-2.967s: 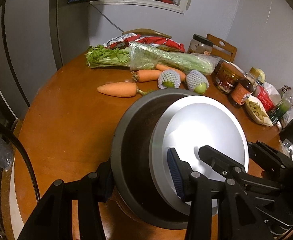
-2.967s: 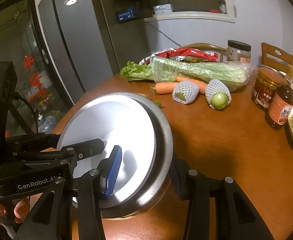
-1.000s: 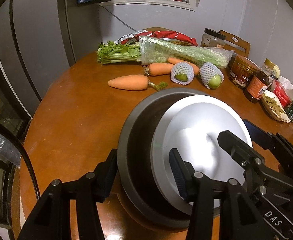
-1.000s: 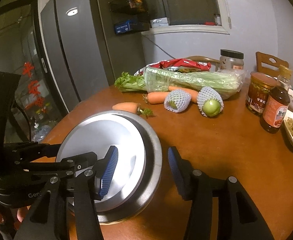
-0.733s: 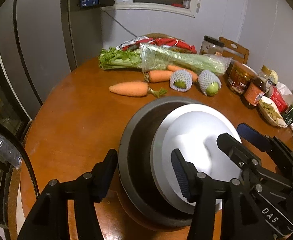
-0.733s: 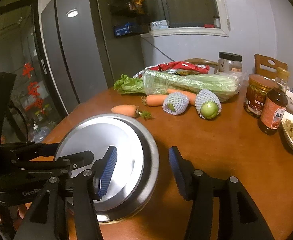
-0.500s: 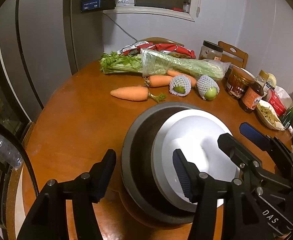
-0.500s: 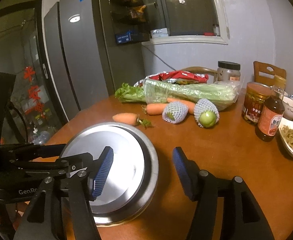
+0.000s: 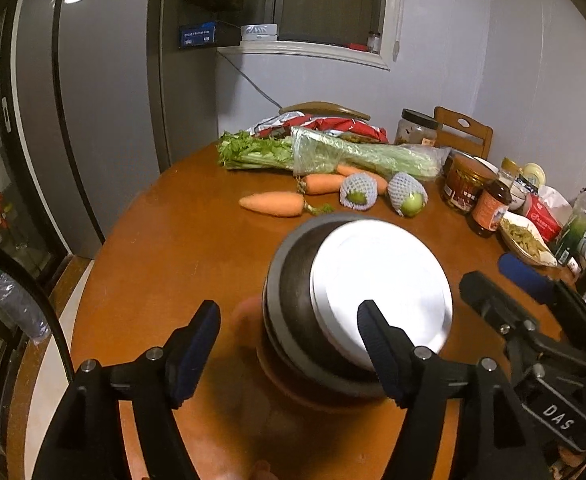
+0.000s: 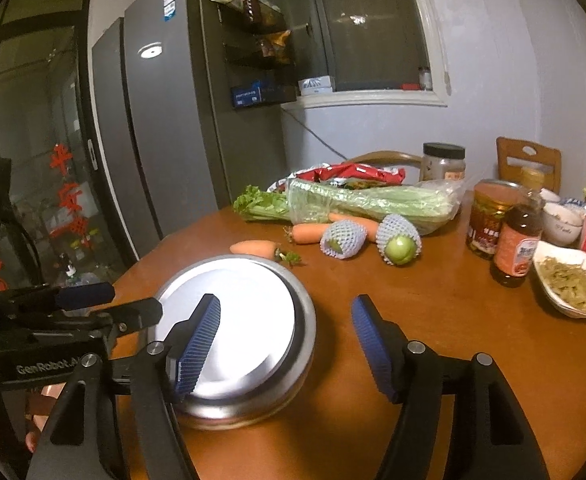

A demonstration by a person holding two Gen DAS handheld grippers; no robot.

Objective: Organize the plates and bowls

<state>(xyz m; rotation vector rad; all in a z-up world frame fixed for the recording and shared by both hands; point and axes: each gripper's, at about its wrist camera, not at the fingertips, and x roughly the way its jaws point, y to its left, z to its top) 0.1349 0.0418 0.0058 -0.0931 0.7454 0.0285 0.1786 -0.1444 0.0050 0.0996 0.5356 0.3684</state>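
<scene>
A white plate [image 10: 229,312] lies flat inside the steel bowl [image 10: 293,364], opening upward, on the desk [image 10: 433,320]; both grippers' jaws gape, empty.

Left tongs [image 9: 289,340] stand open above the table [image 9: 165,264], touching nothing. A white plate [image 9: 381,292] rests in a steel bowl [image 9: 293,308] between the fingers. Right tongs [image 9: 505,292] sit beside it.

plate [image 10: 237,312] in bowl [image 10: 289,376] on table [image 10: 433,320], carrots [image 10: 253,247] behind
</scene>
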